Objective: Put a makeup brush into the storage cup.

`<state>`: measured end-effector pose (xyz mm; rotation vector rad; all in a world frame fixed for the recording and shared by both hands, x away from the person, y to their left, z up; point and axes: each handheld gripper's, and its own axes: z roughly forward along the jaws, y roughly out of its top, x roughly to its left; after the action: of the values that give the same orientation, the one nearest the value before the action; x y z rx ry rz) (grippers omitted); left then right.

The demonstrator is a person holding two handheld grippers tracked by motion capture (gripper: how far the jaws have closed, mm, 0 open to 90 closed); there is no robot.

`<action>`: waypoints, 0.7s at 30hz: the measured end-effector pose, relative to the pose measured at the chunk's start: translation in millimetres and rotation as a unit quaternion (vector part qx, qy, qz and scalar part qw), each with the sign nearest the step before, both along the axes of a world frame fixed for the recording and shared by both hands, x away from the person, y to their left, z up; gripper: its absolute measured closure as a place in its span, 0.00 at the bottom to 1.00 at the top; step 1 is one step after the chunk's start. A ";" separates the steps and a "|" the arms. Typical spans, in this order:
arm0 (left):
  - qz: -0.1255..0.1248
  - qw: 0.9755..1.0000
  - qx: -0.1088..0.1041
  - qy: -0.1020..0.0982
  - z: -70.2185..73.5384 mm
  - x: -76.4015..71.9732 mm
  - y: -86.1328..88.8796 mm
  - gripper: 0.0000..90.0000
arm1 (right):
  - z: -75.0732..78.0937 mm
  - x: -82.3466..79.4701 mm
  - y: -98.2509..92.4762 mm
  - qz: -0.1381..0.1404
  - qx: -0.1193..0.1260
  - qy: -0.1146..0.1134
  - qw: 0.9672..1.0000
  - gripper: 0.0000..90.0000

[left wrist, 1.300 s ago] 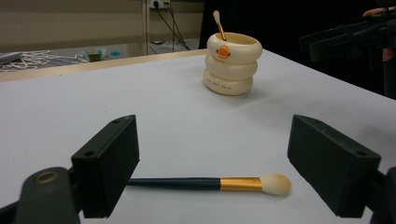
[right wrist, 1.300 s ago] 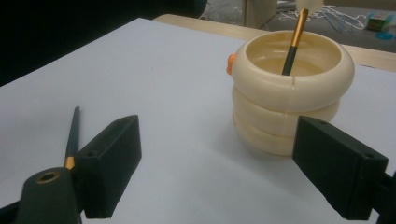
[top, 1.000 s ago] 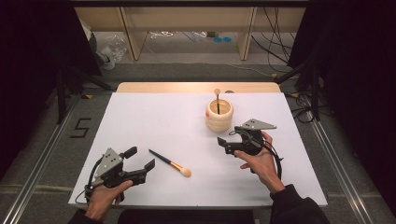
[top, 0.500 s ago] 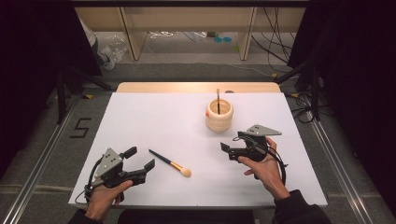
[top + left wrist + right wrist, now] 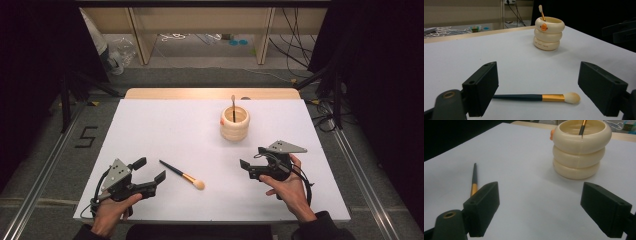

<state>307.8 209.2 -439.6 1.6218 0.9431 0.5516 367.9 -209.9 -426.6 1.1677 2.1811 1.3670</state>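
Note:
A makeup brush [image 5: 182, 175] [image 5: 536, 97] with a dark handle, gold ferrule and pale tip lies flat on the white table [image 5: 165, 130], just right of my left gripper [image 5: 148, 175]. That gripper [image 5: 537, 92] is open, its jaws wide apart, with the brush on the table beyond them. A cream ringed cup [image 5: 234, 123] [image 5: 548, 33] [image 5: 580, 148] stands at the back centre with another brush [image 5: 233, 106] upright in it. My right gripper [image 5: 252, 162] [image 5: 540, 213] is open and empty, in front of and to the right of the cup, pointing left.
A wooden strip [image 5: 210, 93] borders the table's far edge. Beyond it are wooden shelf legs [image 5: 137, 35], cables and small items on the floor. Metal rails [image 5: 360, 175] run along both sides of the table. A mark "5" [image 5: 86, 136] is on the floor at left.
My right gripper has drawn back from the cup toward the table's front and slightly right. The left gripper and the lying brush have stayed put.

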 end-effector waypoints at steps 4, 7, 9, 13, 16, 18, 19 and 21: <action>0.000 1.000 -0.002 -0.002 0.0 0.1 0.8 0.18 | -1.7 -3.1 -1.8 0.003 -0.003 -0.005 1.000 0.18; -0.001 1.000 0.002 0.000 -0.3 0.1 -0.3 0.18 | -2.6 -5.1 -2.7 0.002 -0.009 -0.007 1.000 0.18; -0.003 1.000 0.004 -0.001 -0.6 0.6 -0.5 0.18 | -4.2 -5.3 -2.2 0.009 -0.003 -0.009 1.000 0.18; -0.001 1.000 0.005 0.001 -0.7 0.6 -0.7 0.18 | -3.1 -7.0 -3.6 0.010 -0.006 -0.004 1.000 0.18; -0.004 1.000 0.008 0.001 -0.3 1.5 -1.2 0.18 | -3.4 -7.7 -4.8 0.007 -0.010 -0.012 1.000 0.18; -0.007 1.000 0.008 0.002 -0.4 2.6 -1.5 0.18 | -3.3 -9.1 -5.4 0.006 -0.006 -0.006 1.000 0.18; -0.011 1.000 0.010 0.003 -0.6 3.8 -0.8 0.18 | -3.3 -10.1 -5.7 0.005 -0.004 -0.007 1.000 0.18; -0.016 1.000 0.013 0.002 -0.2 5.5 -0.6 0.18 | -3.4 -11.7 -6.6 0.005 -0.005 -0.007 1.000 0.18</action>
<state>313.4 208.6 -439.8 1.6589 0.9148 0.5422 356.2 -216.5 -430.1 1.1430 2.1837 1.3632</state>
